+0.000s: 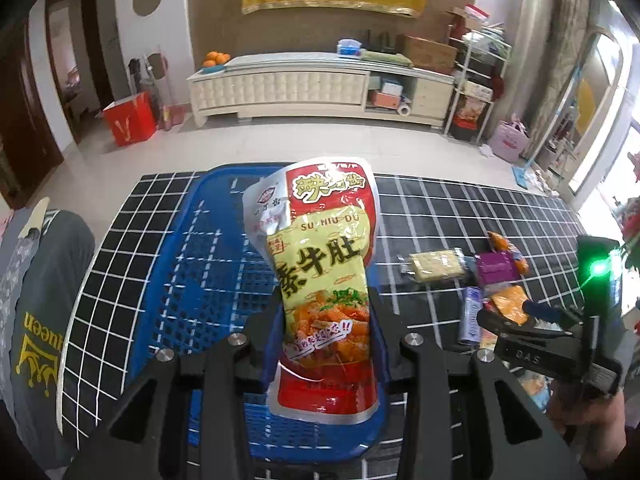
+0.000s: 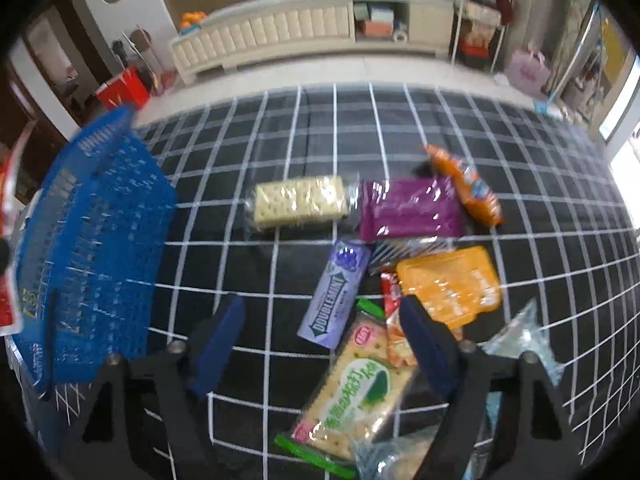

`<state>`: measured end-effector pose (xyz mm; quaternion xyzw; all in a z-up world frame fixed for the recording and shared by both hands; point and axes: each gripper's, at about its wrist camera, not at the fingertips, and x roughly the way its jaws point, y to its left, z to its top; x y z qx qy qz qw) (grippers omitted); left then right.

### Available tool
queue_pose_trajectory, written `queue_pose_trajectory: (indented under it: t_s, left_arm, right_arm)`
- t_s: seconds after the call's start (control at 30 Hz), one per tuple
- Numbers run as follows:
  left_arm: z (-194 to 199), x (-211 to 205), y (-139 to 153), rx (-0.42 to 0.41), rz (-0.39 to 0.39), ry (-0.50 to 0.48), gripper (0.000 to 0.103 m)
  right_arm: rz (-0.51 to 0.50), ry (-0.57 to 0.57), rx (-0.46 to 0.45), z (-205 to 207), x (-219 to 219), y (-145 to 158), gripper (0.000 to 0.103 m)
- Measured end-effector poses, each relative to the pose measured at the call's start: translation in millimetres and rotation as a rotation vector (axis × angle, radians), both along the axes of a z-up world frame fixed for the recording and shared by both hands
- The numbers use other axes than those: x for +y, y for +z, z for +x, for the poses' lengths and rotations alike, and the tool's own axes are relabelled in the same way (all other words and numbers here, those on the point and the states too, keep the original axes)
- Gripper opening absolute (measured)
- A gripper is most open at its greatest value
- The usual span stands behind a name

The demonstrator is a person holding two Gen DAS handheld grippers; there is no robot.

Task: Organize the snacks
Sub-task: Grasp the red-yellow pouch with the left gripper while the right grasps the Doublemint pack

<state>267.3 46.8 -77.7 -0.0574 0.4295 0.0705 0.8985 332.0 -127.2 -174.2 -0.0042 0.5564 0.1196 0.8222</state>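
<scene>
My left gripper (image 1: 326,320) is shut on a red and yellow snack pouch (image 1: 324,240), which stands upright above the blue mesh basket (image 1: 192,264). In the right wrist view my right gripper (image 2: 320,308) stands open above a pile of snacks. A purple Doublemint gum pack (image 2: 336,292) and a green cracker pack (image 2: 360,384) lie below, between its blue fingers (image 2: 224,332), untouched. A clear cracker pack (image 2: 300,204), a purple packet (image 2: 408,212), an orange packet (image 2: 468,188) and an orange tray pack (image 2: 452,284) lie beyond. The basket (image 2: 92,240) sits to the left.
The black cloth with white grid lines (image 2: 360,120) covers the table. A person's grey printed clothing (image 1: 40,300) is at the left edge. Across the tiled floor stand a cream cabinet (image 1: 300,88), a red bag (image 1: 130,120) and a shelf rack (image 1: 476,80).
</scene>
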Motion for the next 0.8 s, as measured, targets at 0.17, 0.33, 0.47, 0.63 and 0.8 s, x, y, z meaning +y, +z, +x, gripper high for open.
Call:
queue_pose_trajectory:
  t_s: [0.17, 0.33, 0.47, 0.63, 0.8]
  left_arm:
    - [3.0, 21.6, -9.9, 0.01, -0.021, 0.029, 0.035]
    - [5.8, 34.3, -19.5, 0.034, -0.041, 0.035, 0.035]
    - [7.3, 37.0, -23.0, 0.047, -0.041, 0.041, 0.035]
    - [7.2, 36.4, -28.1, 0.058, -0.041, 0.037, 0.035]
    - [2.7, 35.0, -25.2, 0.064, -0.044, 0.03, 0.035]
  right_arm:
    - [-0.017, -0.01, 0.047, 13.8, 6.3, -24.6, 0.076]
    - [-0.072, 0.01, 0.059, 20.8, 19.6, -42.9, 0.064]
    - [-0.106, 0.028, 0.029, 18.5, 24.5, -45.7, 0.035]
    - [-0.047, 0.037, 0.034, 7.8, 20.4, -41.5, 0.035]
    - [0.001, 0.046, 0.01, -9.2, 16.2, -20.2, 0.035]
